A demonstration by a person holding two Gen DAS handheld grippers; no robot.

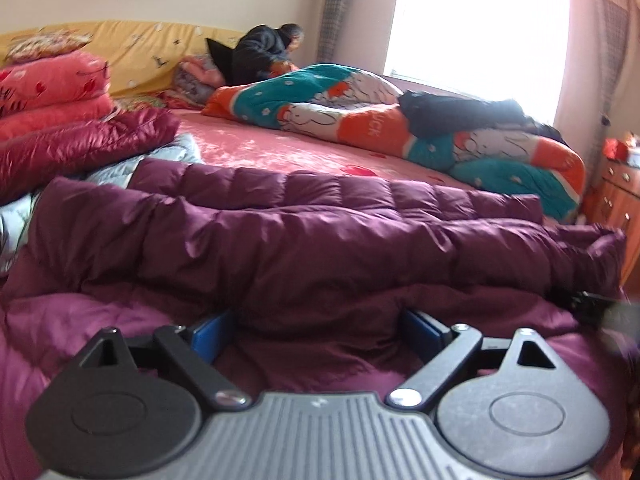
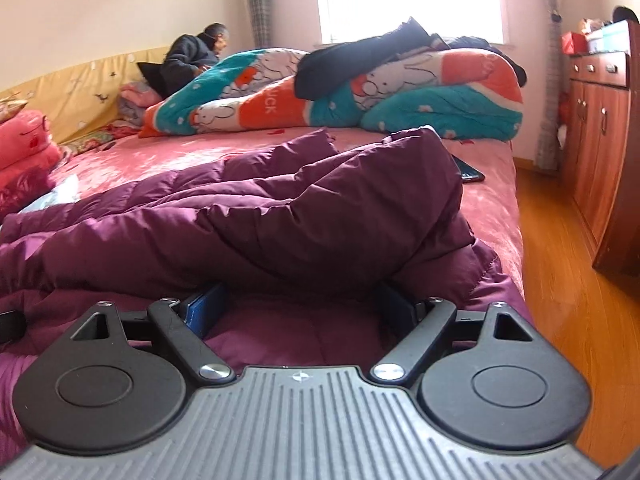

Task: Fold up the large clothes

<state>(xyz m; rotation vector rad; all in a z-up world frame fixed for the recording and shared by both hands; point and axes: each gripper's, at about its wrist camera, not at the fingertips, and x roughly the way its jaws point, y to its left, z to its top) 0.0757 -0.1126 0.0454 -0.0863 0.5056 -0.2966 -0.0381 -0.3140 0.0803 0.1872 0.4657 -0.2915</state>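
A purple coat (image 1: 304, 224) lies rumpled across the lower half of both frames, on a pink bed (image 1: 280, 146). At bottom centre of the left view, the left gripper (image 1: 318, 326) has its jaws spread wide, its fingertips buried under a coat fold. The right gripper (image 2: 298, 306) sits likewise, wide apart, tips hidden under fabric. Whether either grips cloth cannot be told. A cartoon quilt (image 2: 420, 96) lies in the upper middle.

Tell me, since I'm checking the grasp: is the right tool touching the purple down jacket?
Touching. In the right wrist view, the right tool is open, its blue fingers pushed under a fold of the purple down jacket.
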